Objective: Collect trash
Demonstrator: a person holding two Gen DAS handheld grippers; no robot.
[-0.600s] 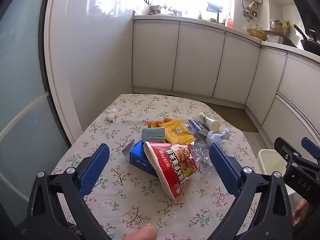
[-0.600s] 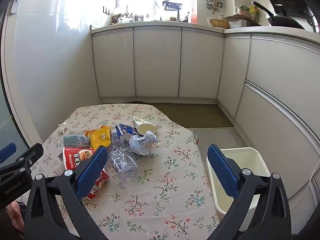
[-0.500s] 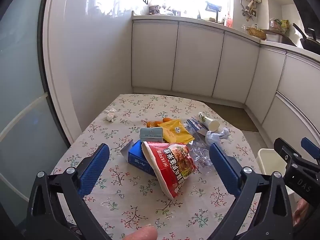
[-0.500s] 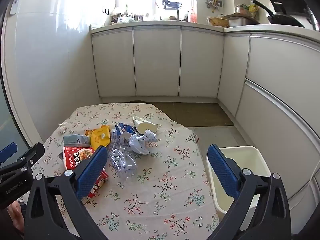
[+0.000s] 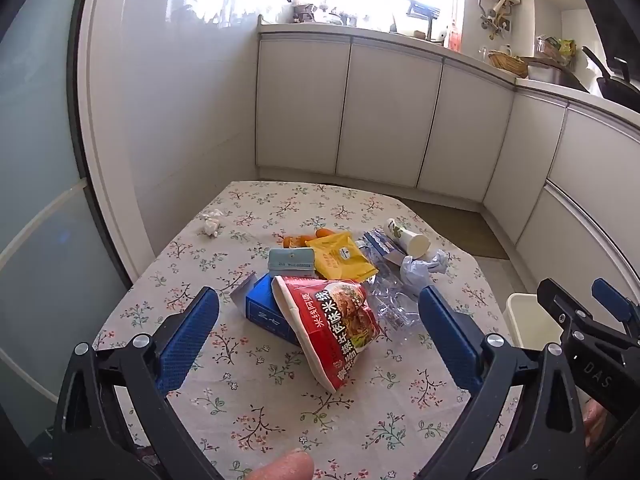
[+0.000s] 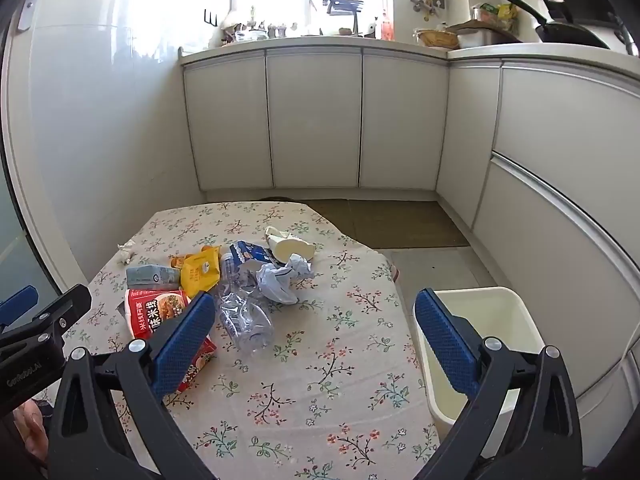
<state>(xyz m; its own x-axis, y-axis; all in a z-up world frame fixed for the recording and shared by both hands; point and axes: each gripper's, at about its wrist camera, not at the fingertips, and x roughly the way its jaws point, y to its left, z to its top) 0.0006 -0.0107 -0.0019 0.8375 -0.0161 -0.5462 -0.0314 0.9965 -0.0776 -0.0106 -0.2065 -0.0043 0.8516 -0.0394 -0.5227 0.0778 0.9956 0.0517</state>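
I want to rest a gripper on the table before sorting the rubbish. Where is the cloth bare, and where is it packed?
Bare cloth: the near strip between the red noodle bag and the table's near edge; the right side between the crushed bottle and the white bin; the far end beyond the yellow packet. The middle is crowded, wrappers overlapping. A tissue wad sits alone at far left.

Table (image 5: 248, 384) covered in matt floral cloth. Red noodle bag (image 5: 336, 328) glossy plastic film, yellow pouch (image 5: 340, 256) glossy too. Blue box (image 5: 264, 312) smooth card. Crushed bottle (image 6: 244, 316) clear crinkled plastic. White wad (image 5: 211, 222) near the left edge looks like crumpled paper. Bin (image 6: 496, 320) smooth cream plastic. Cabinet doors (image 6: 312, 120) satin white. Gripper pads (image 6: 182, 336) blue, textured.
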